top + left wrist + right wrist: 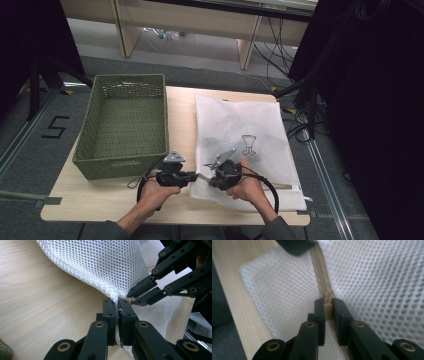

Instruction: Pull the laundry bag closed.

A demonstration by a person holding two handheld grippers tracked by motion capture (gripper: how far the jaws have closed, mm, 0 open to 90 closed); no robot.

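The left gripper point(118, 305) pinches the corner of the white mesh bag point(235, 135), which lies on the wooden table point(100, 200) in the centre-right of the high view, beside the green basket point(125, 125), while the right gripper point(328, 307) is closed on the beige zipper pull point(328, 308).

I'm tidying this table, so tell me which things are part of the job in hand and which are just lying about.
In use:
- white mesh bag, corner pinched by the left gripper
- zipper pull, clamped by the right gripper

Lying about:
- green woven basket, untouched
- cables on the floor behind the table
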